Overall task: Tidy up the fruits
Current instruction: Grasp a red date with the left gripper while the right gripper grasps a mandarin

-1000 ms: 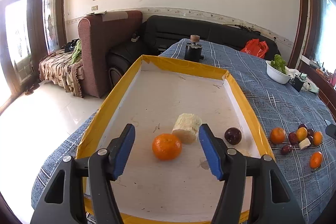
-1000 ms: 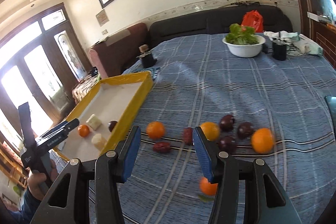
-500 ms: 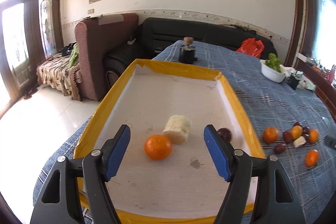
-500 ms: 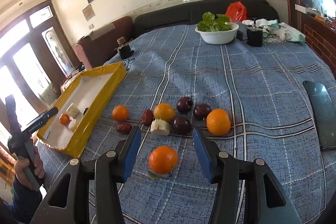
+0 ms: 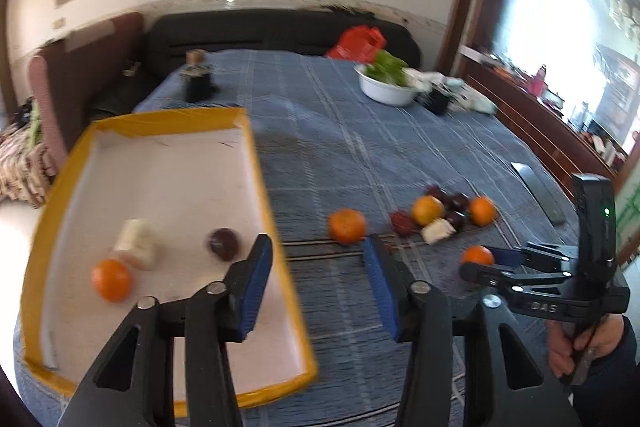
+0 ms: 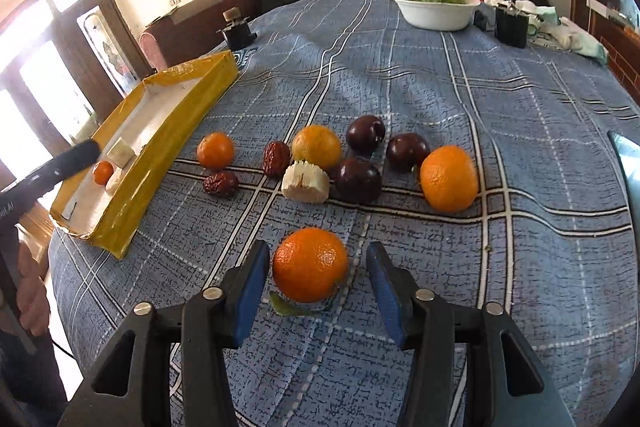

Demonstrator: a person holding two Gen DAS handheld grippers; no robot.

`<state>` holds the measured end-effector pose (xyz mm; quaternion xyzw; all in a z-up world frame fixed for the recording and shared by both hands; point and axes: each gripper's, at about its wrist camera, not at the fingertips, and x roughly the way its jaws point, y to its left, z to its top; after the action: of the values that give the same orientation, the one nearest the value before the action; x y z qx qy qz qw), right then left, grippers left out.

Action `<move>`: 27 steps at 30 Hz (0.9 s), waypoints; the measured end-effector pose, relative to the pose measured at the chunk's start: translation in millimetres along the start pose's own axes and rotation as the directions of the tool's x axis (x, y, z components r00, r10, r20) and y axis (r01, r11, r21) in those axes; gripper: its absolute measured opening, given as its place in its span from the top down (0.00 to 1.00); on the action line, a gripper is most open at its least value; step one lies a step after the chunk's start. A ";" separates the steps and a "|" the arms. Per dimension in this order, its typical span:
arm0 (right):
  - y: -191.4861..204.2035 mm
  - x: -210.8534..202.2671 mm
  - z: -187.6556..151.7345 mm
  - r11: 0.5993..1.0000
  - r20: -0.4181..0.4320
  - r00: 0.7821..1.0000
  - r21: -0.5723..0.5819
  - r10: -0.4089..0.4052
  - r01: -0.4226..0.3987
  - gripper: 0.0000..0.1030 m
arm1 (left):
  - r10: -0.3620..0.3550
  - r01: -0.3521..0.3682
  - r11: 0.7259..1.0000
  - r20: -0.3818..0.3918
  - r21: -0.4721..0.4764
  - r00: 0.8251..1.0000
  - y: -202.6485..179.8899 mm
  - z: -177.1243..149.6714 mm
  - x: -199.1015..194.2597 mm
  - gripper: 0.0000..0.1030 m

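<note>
A yellow-rimmed tray point(image 5: 256, 163) point(image 6: 188, 99) holds a small orange point(image 5: 111, 279), a pale banana chunk point(image 5: 136, 243) and a dark plum point(image 5: 224, 243). My left gripper point(image 5: 318, 287) is open and empty over the tray's right rim. On the blue cloth lie several oranges, plums, red dates and a banana chunk point(image 6: 306, 181). My right gripper point(image 6: 318, 291) is open with its blue pads on either side of the nearest orange point(image 6: 310, 264), not touching it. That orange also shows in the left wrist view point(image 5: 477, 255).
A white bowl of greens point(image 6: 434, 11) and a black cup point(image 6: 511, 25) stand at the far side. A small black jar point(image 6: 236, 27) stands beyond the tray. A dark phone point(image 5: 536, 193) lies at the right. Sofas sit behind the table.
My left gripper has swung right, from above the tray's middle to its right rim. My right gripper has moved forward and down until its open fingers flank the nearest orange.
</note>
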<state>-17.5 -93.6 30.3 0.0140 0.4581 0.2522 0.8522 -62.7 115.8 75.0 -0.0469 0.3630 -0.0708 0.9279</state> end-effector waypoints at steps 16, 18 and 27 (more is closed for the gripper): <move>-22.5 -16.8 0.1 0.990 0.097 0.992 0.107 0.086 -0.096 0.62 | 0.006 0.009 0.998 -0.245 0.059 0.969 -49.6 -1.6 90.0 0.60; -20.4 -17.9 0.1 0.991 0.101 0.991 0.096 0.089 -0.099 0.62 | 0.020 -0.004 0.998 -0.249 0.067 0.968 -52.3 0.2 96.4 0.60; -14.5 -21.5 -0.4 0.993 0.113 0.989 0.063 0.097 -0.104 0.62 | 0.022 -0.009 0.998 -0.217 0.060 0.976 -53.3 -4.0 99.3 0.72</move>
<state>-21.5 -115.9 43.1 0.0803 0.4178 0.2777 0.8613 1.5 46.7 13.2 -0.0089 0.4605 -0.0789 0.8841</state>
